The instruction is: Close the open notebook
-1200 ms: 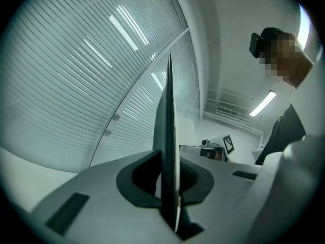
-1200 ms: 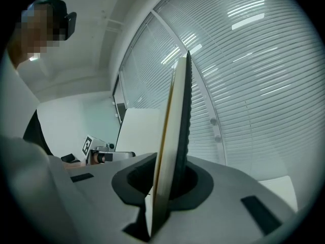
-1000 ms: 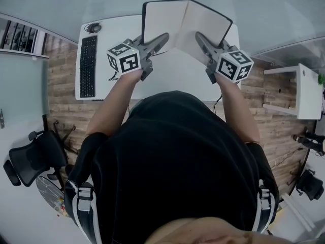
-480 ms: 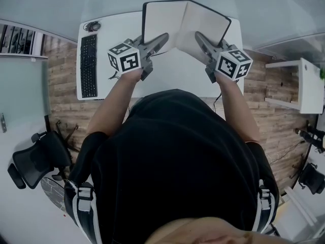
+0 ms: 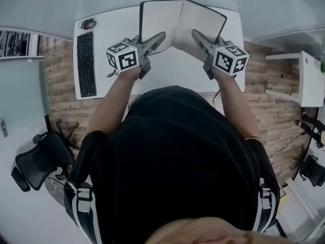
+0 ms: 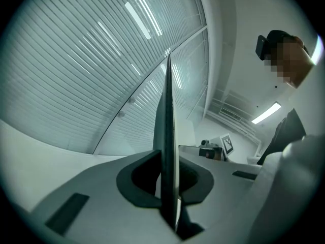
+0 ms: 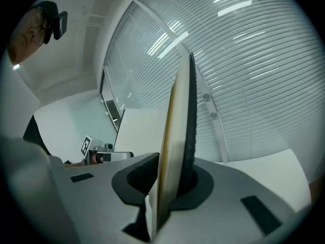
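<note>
While the left gripper (image 5: 160, 36) was clamped tight on the thin left side of the notebook (image 5: 170, 19), the right gripper (image 5: 196, 34) pinched the thicker right half, pale pages and dark cover together. The notebook stood open between them at the far edge of the white desk (image 5: 172, 72). A keyboard (image 5: 85, 64) lay at the desk's left, well apart.

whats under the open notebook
Only the white desk shows, beside and in front of the notebook, which the left gripper and right gripper clamp by its near edge. The stretch directly beneath its pages is covered, so anything lying there cannot be seen.
</note>
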Tool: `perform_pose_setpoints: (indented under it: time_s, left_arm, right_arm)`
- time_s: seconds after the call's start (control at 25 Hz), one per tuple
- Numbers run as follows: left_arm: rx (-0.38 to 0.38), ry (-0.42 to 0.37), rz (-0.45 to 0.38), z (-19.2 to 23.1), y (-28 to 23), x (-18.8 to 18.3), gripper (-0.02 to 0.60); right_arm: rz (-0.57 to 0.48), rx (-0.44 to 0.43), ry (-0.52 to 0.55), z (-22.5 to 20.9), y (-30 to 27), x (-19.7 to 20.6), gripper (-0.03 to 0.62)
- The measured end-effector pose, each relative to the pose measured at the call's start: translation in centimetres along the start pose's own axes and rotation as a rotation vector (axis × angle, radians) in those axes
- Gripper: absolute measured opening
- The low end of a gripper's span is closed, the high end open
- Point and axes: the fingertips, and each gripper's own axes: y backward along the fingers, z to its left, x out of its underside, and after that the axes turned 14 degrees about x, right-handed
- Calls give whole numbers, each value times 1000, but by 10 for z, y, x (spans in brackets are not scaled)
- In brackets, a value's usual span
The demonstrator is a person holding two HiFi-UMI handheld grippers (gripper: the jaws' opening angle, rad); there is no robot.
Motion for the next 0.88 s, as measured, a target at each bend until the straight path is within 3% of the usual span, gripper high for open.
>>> perform_pose_setpoints:
  time_s: [0.88]
  left_arm:
    - [-32, 53, 42, 18, 3, 30, 40]
  right_arm:
    - [84, 5, -20, -13, -12, 34, 80]
